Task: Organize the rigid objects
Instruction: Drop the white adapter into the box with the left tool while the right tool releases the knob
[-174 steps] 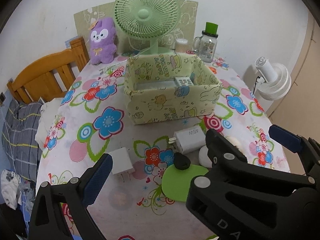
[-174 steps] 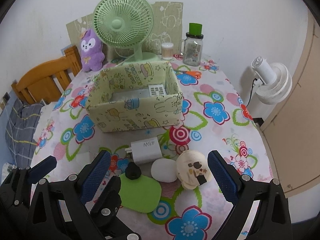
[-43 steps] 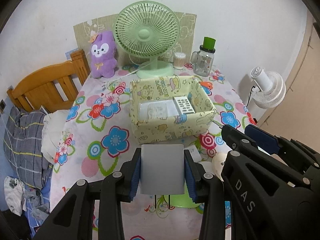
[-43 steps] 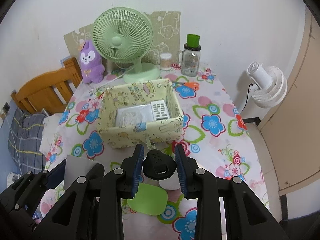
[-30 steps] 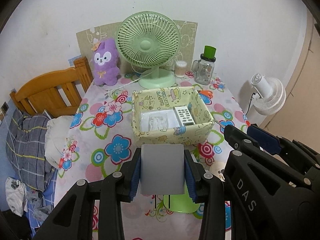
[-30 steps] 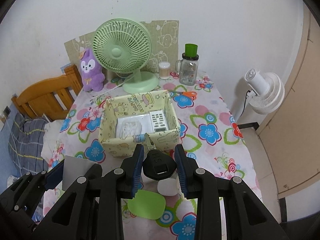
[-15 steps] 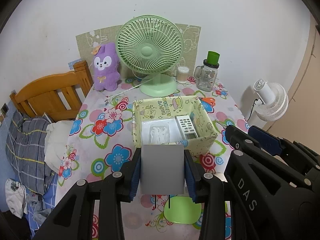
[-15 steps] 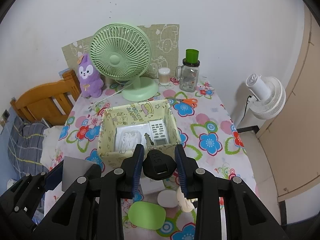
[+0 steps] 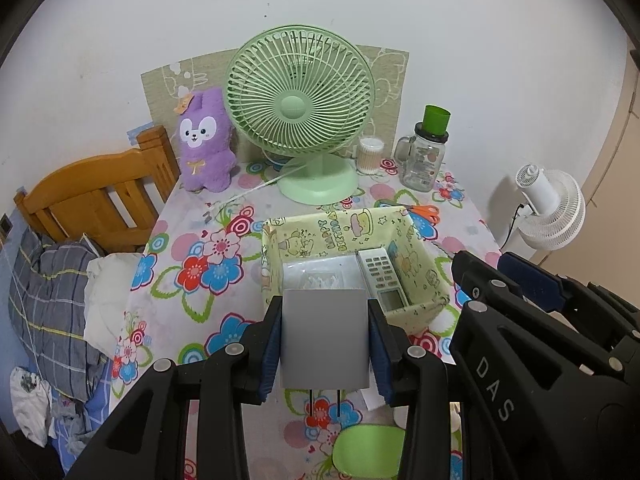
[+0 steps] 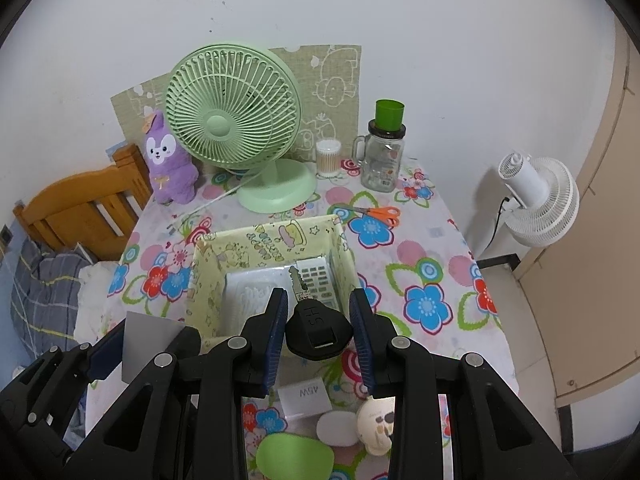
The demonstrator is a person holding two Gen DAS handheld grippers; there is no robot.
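My left gripper [image 9: 325,338] is shut on a white plug adapter [image 9: 324,338], prongs pointing down, held above the table just before the yellow cartoon-print box [image 9: 414,276]. My right gripper [image 10: 319,330] is shut on a black-headed key [image 10: 318,330], its metal blade pointing toward the box [image 10: 206,276]. Inside the box lie a white remote [image 9: 380,276] and a clear plastic case [image 9: 316,276]. On the table below sit a white 45W charger [image 10: 306,398], a white oval piece [image 10: 335,426], a cream round piece [image 10: 376,420] and a green oval pad [image 10: 294,456].
A green desk fan [image 9: 300,116], purple plush [image 9: 206,140], cotton-swab tub [image 9: 370,154] and glass jar [image 9: 424,156] stand at the table's back. Orange scissors [image 10: 378,213] lie behind the box. A wooden chair [image 9: 96,204] and bedding are left, a white fan [image 9: 552,210] right.
Both grippers have moved forward over the table toward the box, each keeping its hold. The box now lies closer beneath them and the loose items have dropped lower in view.
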